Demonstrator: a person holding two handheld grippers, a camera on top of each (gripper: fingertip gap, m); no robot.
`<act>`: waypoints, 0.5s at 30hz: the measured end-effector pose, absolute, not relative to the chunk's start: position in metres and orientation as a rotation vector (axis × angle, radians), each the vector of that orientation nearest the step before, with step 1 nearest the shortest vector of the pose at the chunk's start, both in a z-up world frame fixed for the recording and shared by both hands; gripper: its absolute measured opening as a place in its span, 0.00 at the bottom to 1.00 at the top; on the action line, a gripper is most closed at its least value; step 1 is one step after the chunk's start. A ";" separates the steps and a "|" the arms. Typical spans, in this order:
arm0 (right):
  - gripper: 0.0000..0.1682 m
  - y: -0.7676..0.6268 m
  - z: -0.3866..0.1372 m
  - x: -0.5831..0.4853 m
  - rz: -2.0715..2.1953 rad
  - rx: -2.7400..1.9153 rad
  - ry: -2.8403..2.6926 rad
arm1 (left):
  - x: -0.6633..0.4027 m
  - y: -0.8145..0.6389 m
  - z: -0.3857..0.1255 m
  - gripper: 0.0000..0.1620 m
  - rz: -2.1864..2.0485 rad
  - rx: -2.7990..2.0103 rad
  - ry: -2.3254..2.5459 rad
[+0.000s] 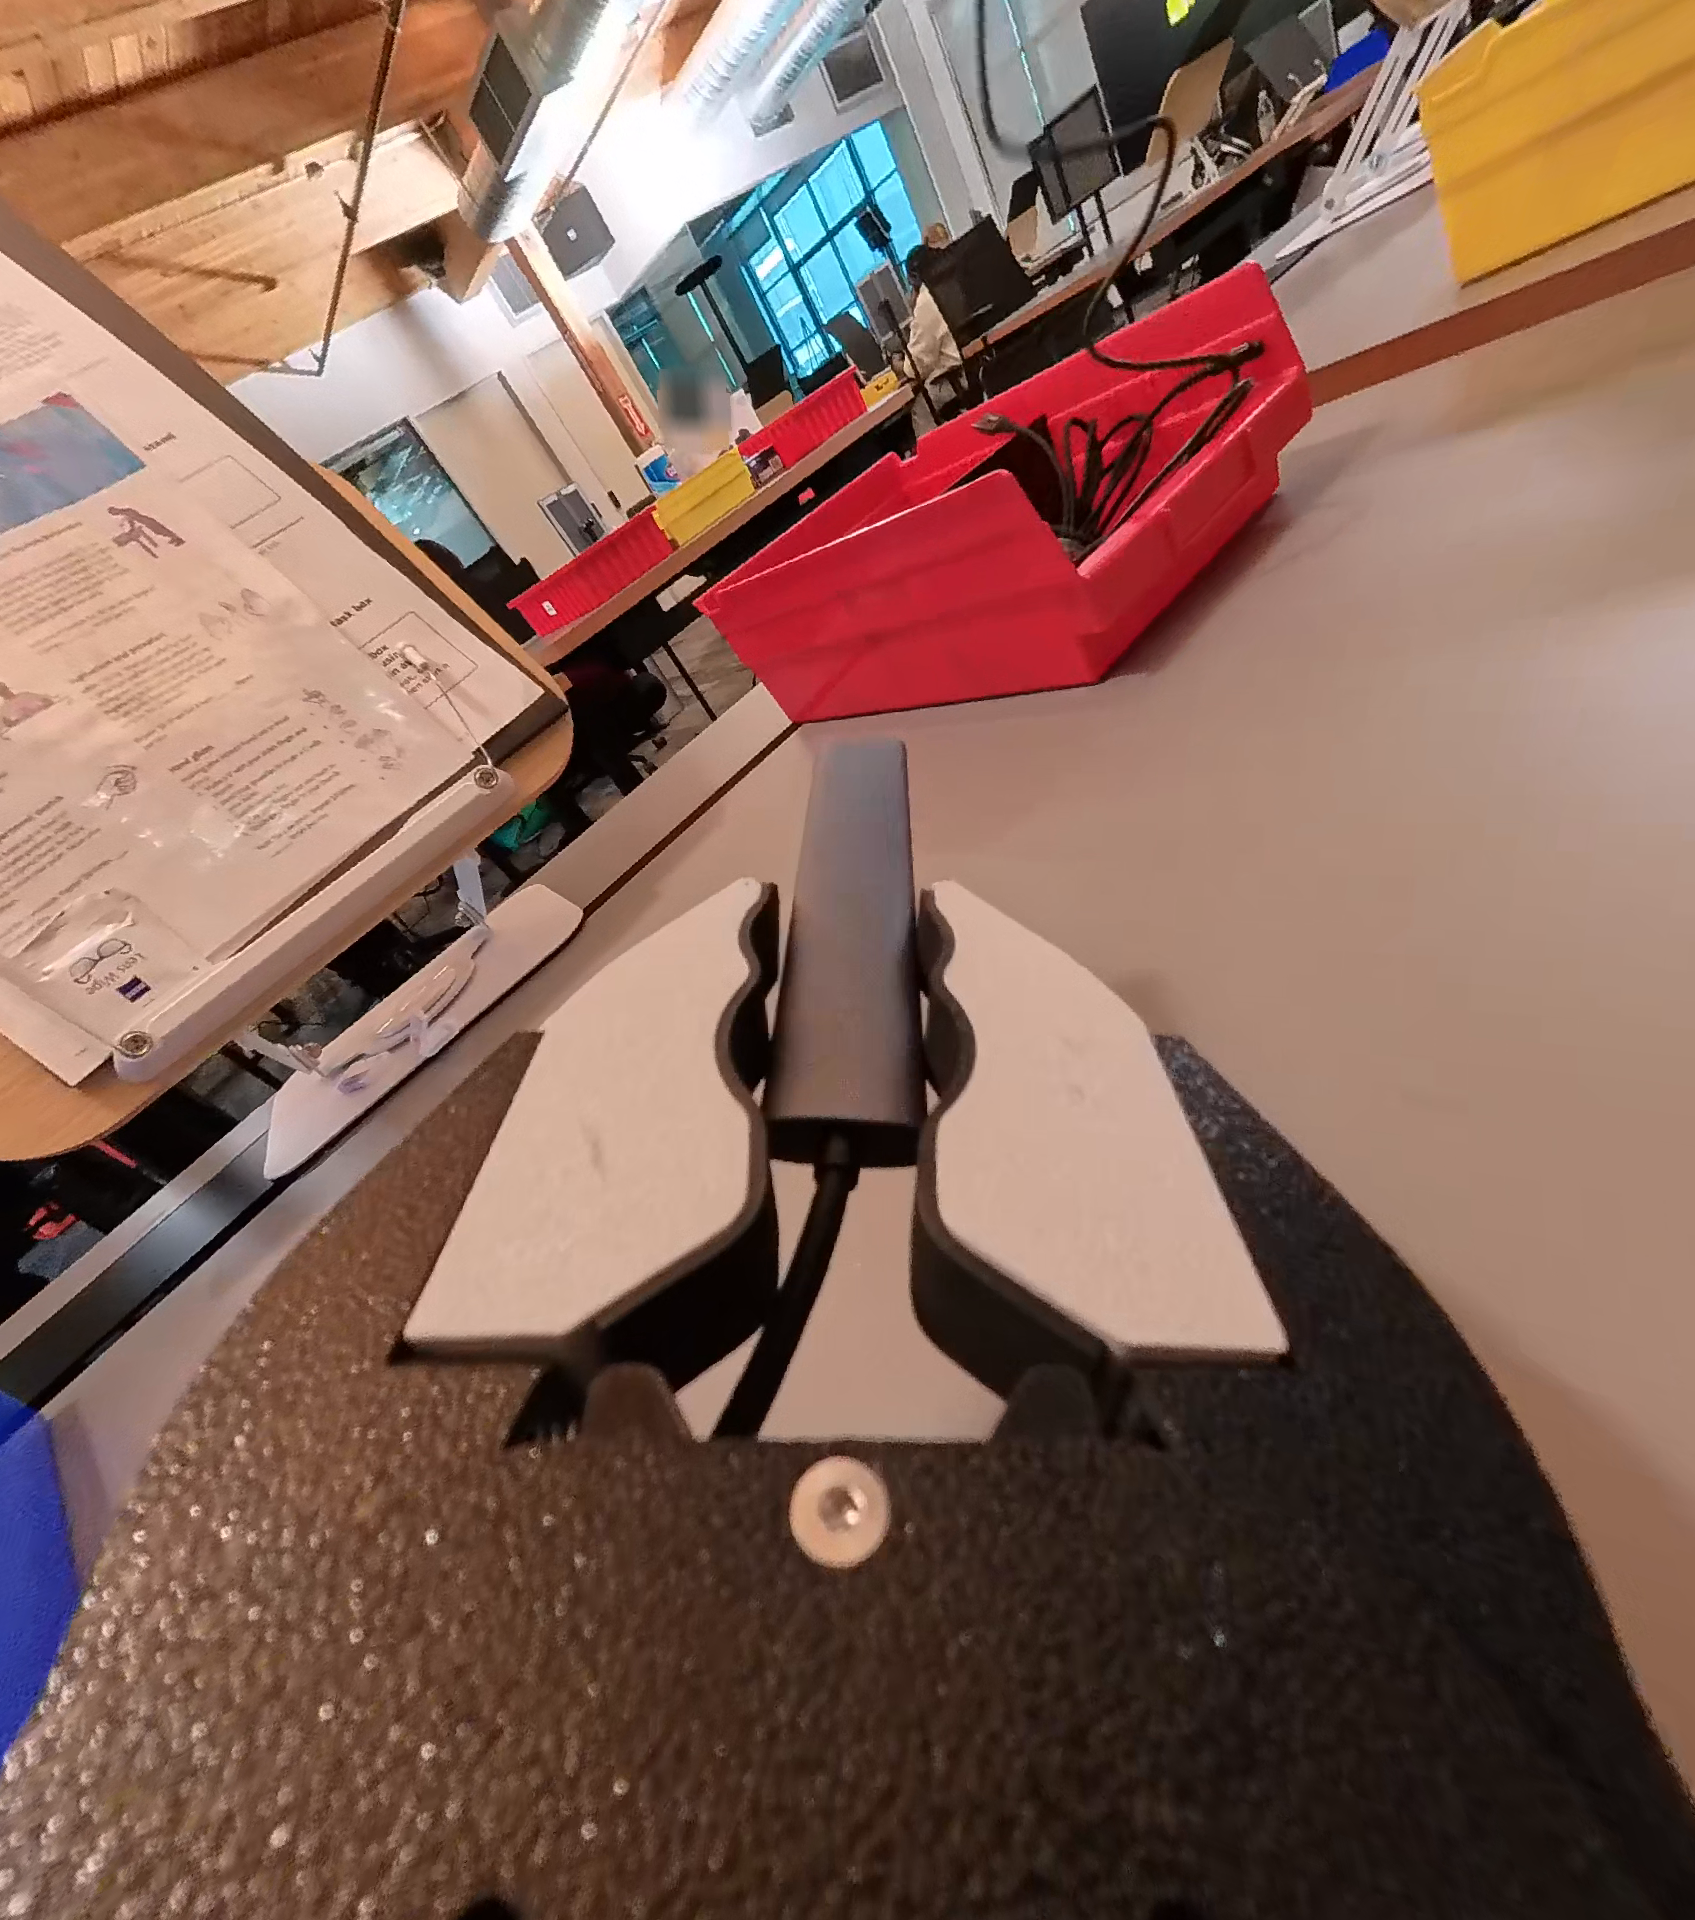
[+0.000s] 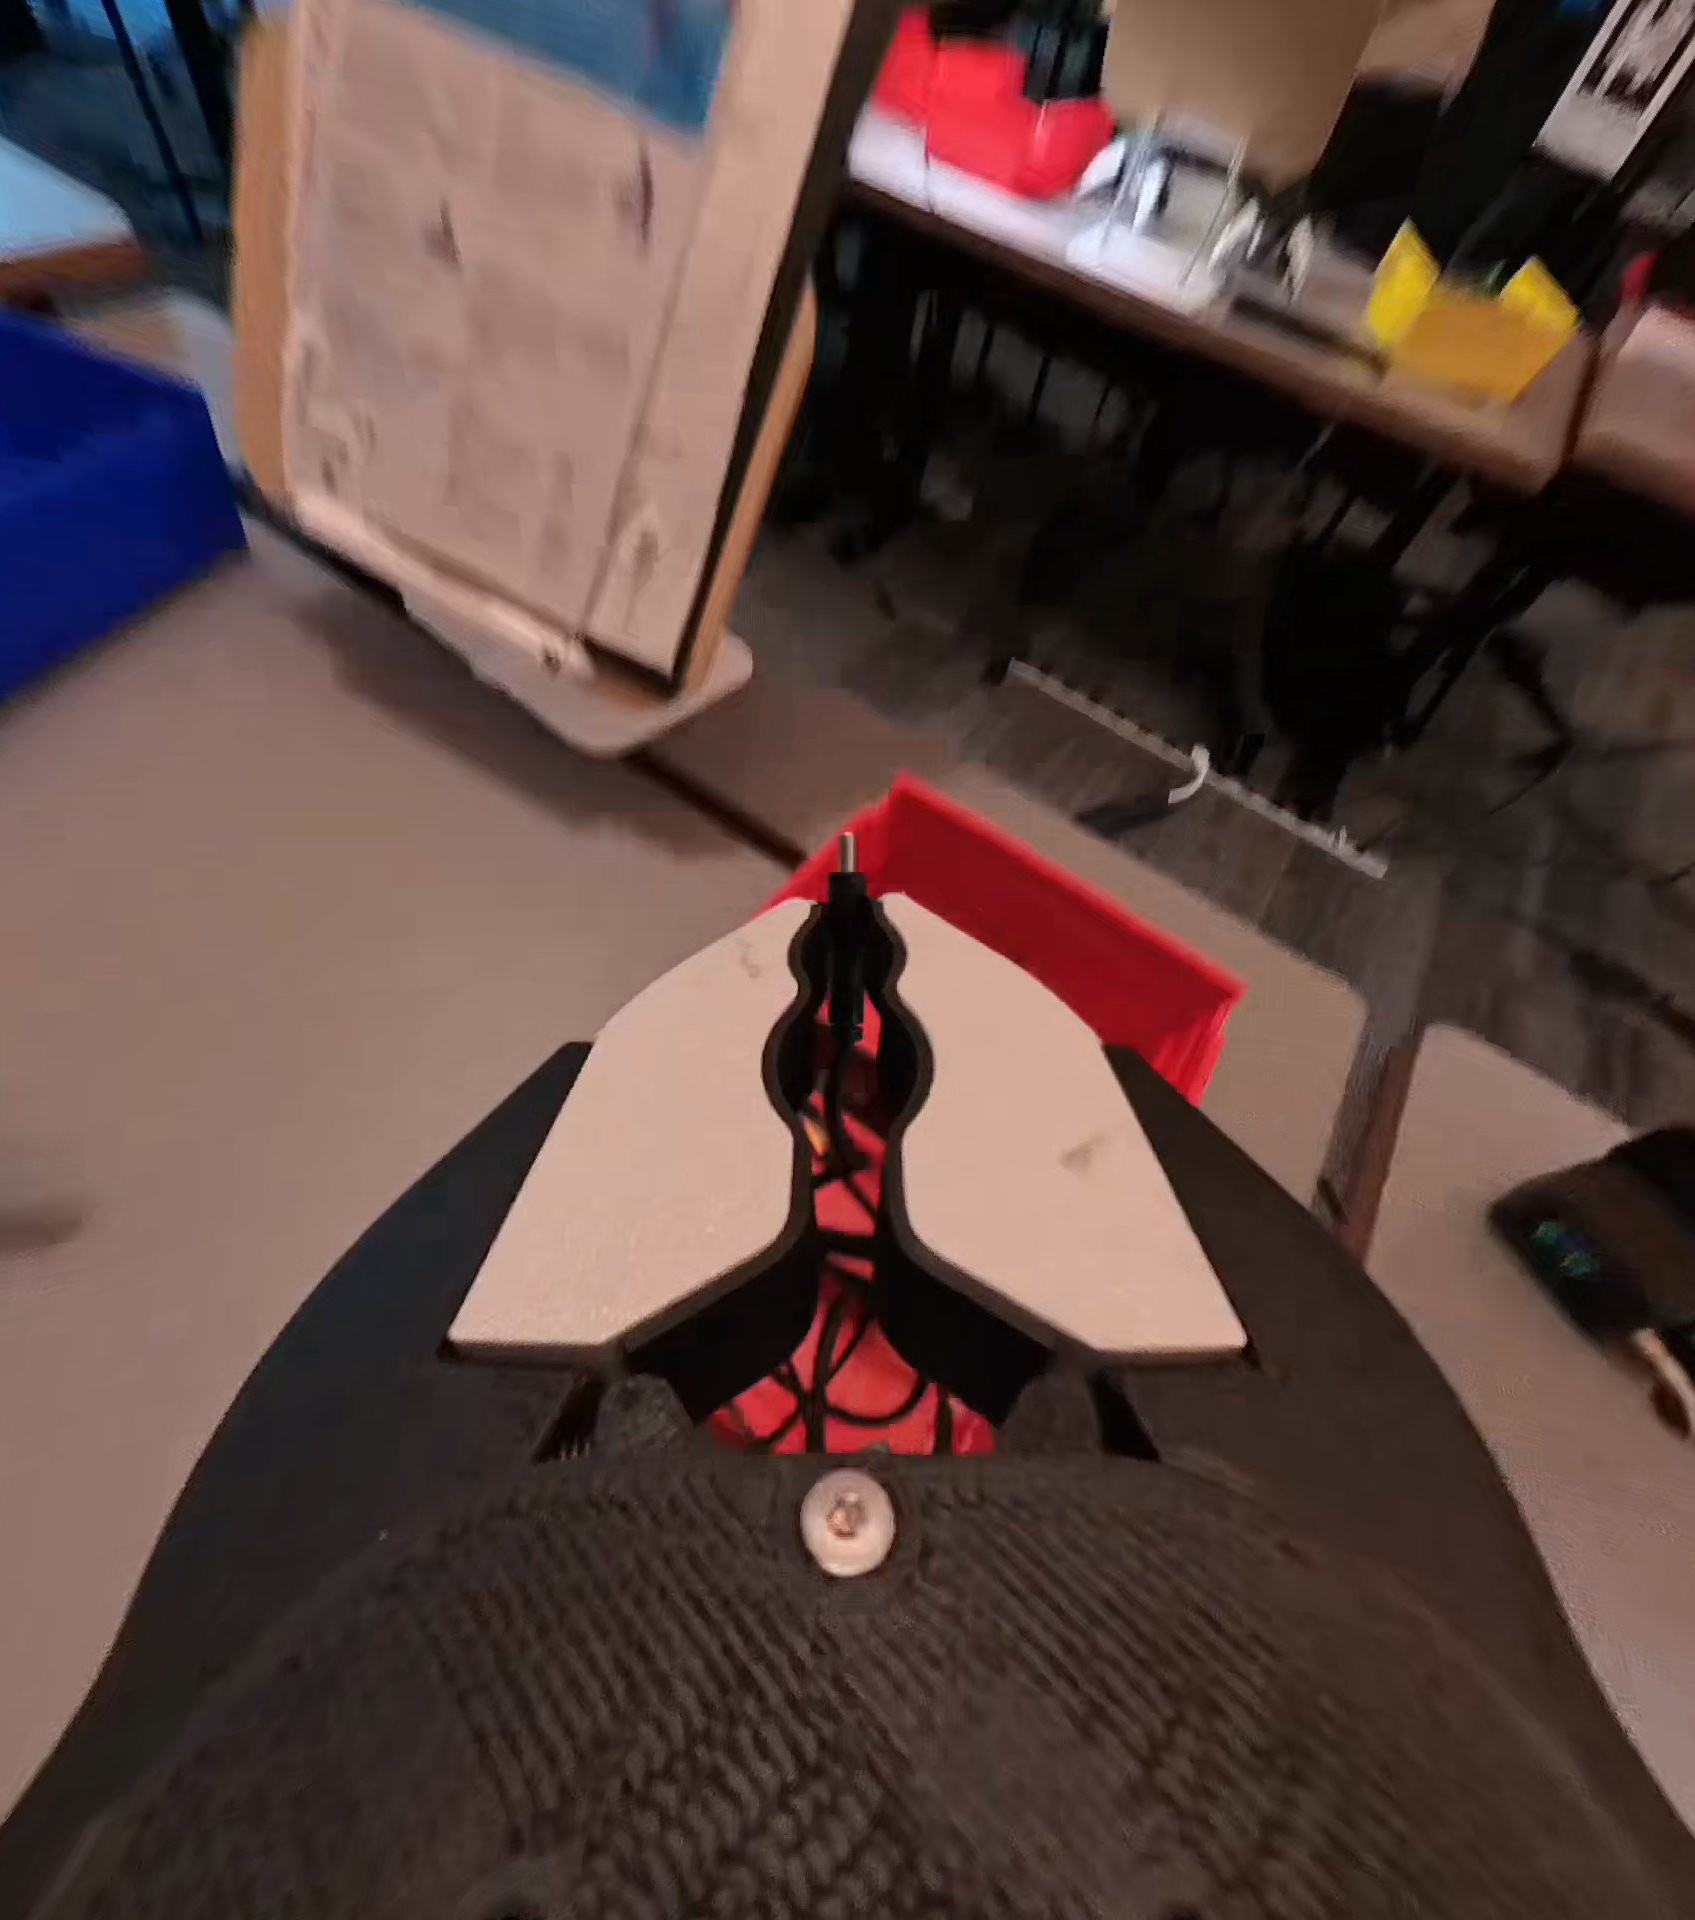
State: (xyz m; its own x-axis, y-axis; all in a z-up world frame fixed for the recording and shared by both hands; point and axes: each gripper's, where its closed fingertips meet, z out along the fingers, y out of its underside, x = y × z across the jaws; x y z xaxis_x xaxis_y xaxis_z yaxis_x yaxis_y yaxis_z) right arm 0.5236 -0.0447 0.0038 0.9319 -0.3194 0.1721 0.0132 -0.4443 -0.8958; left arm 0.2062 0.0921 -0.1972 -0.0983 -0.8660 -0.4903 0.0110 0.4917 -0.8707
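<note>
My left gripper (image 1: pixel 848 914) is shut on a dark grey slim hub (image 1: pixel 851 862) whose black cord (image 1: pixel 791 1288) trails back between the fingers; the hub points forward over the grey table (image 1: pixel 1394 831). A red bin (image 1: pixel 988 582) with tangled black cables (image 1: pixel 1123 457) sits ahead of it. My right gripper (image 2: pixel 848 914) is shut on a black cable plug (image 2: pixel 845 935), its metal tip (image 2: pixel 846 854) sticking out past the fingertips. It hovers over the red bin (image 2: pixel 1051 914); black cables (image 2: pixel 843 1340) show between the fingers.
A tilted document stand with a printed sheet (image 1: pixel 147 675) stands at the left; it also shows blurred in the right wrist view (image 2: pixel 510 364). A blue bin (image 2: pixel 22 499) sits left. A yellow bin (image 1: pixel 1612 125) is far right. A dark device (image 2: pixel 1674 1278) lies right. Across from one pair of fingers to the other is roughly 40 cm.
</note>
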 end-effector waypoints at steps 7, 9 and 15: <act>0.04 -0.024 -0.124 0.540 -0.344 -2.306 0.164 | 0.207 0.087 -0.201 0.15 -0.851 -0.752 1.522; 0.04 -0.019 -0.154 0.532 -0.281 -2.439 0.129 | 0.206 0.089 -0.199 0.15 -0.867 -0.758 1.506; 0.47 -0.013 -0.149 0.502 -0.146 -2.394 0.015 | 0.202 0.088 -0.195 0.15 -0.953 -0.755 1.500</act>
